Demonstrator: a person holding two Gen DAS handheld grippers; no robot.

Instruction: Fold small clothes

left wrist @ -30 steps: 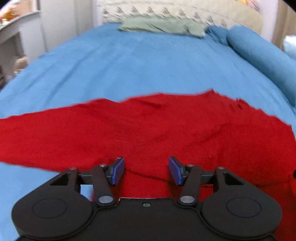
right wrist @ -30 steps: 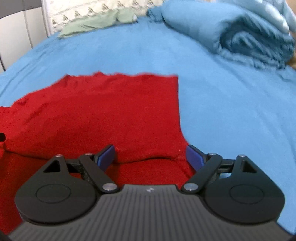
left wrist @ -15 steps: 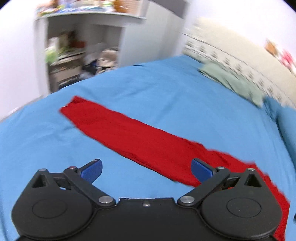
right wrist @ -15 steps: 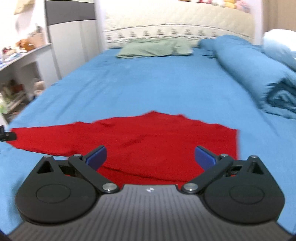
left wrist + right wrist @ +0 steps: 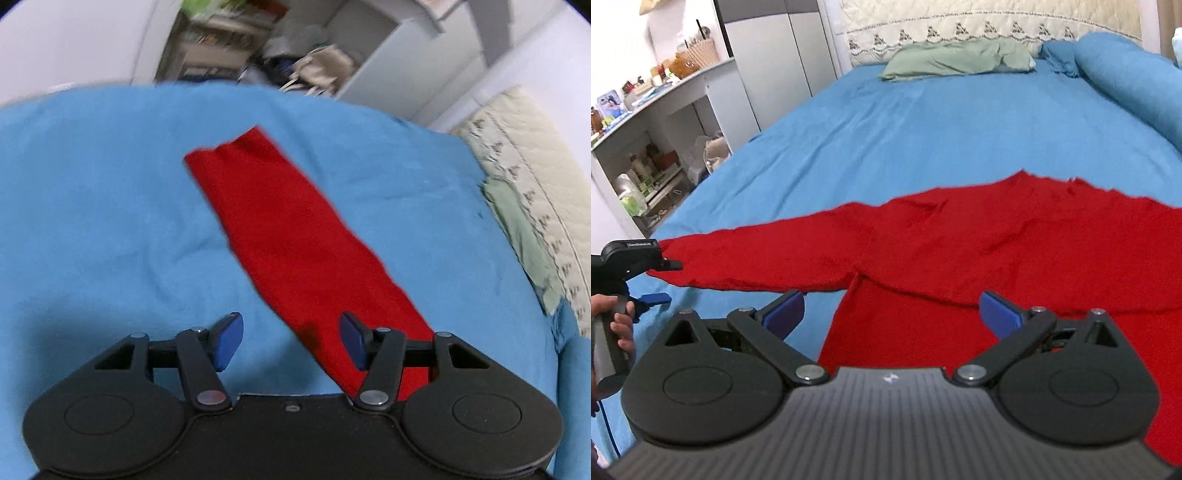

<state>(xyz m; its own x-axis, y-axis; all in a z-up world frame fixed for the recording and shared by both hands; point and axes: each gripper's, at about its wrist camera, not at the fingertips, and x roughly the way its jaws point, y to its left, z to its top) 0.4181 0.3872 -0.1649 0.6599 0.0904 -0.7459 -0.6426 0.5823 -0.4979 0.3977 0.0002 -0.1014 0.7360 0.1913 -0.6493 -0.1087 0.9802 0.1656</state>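
Lying flat on the blue bed sheet (image 5: 923, 122), the red knit sweater (image 5: 1015, 251) was seen with its body spread near the foot of the bed and one long sleeve (image 5: 288, 229) stretched out sideways toward the bed's edge. The garment was judged to be light, soft and limp, with a loose knit that would stretch and sag when lifted and would offer no stiffness of its own. It was not considered fragile or slippery; the knit was expected to cling slightly to the sheet.

The left hand-held gripper (image 5: 291, 341) was held above the sleeve, partway along it. Its jaws were closing from a wider setting and stood about half open, one pad over the red fabric and the other over bare sheet; nothing was gripped. In the right wrist view, this gripper (image 5: 661, 280) was seen close to the sleeve, held by a hand (image 5: 622, 325).

The right hand-held gripper (image 5: 892, 314) was held wide open and empty above the sweater near the armpit seam.

A hold at the cuff end (image 5: 229, 147) of the sleeve was judged best, pinching through both layers near the edge, so that the sleeve could be carried across the body without bunching. A second hold at the shoulder or hem was judged advisable to keep the body from being dragged.
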